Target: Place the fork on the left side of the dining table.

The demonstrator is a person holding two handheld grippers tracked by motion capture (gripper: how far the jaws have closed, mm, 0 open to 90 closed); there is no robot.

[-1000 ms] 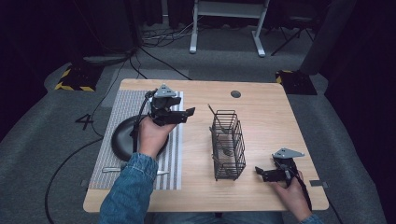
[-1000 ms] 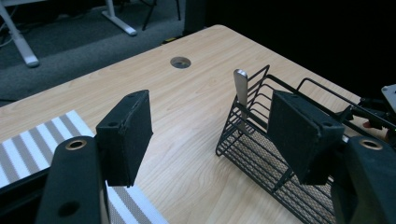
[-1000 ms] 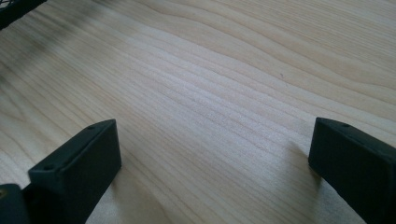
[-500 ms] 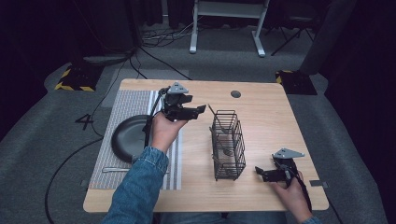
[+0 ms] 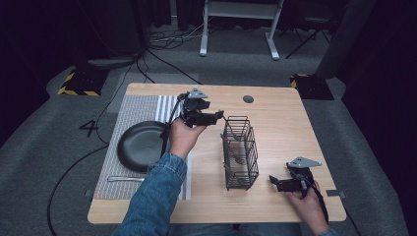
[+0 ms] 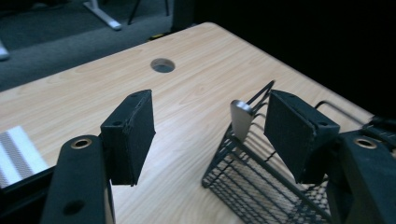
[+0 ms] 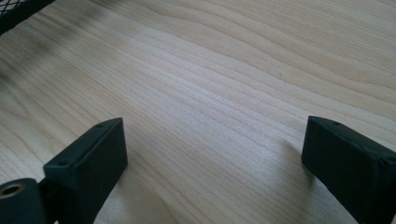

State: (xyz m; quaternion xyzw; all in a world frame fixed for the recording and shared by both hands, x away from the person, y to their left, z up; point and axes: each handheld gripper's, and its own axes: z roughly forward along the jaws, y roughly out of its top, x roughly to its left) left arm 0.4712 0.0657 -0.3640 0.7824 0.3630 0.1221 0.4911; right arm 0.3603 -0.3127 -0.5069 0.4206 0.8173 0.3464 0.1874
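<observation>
The wooden table point(image 5: 290, 128) is lying under both grippers. The striped mat point(image 5: 137, 105) is sitting behind the left jaws, carrying the black plate point(image 5: 140, 145). The wire basket point(image 5: 240, 152) is standing just ahead of the left gripper point(image 5: 219, 115), whose jaws are gaping wide and holding nothing; a metal handle point(image 6: 241, 119) is poking up from the basket between those jaws, close to the right-hand one. The right gripper point(image 5: 275, 182) is hovering low over bare wood beside the basket, jaws spread apart, empty.

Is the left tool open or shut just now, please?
Open: the left tool shows a wide gap between its jaws, with the wire basket and a utensil handle beyond.
</observation>
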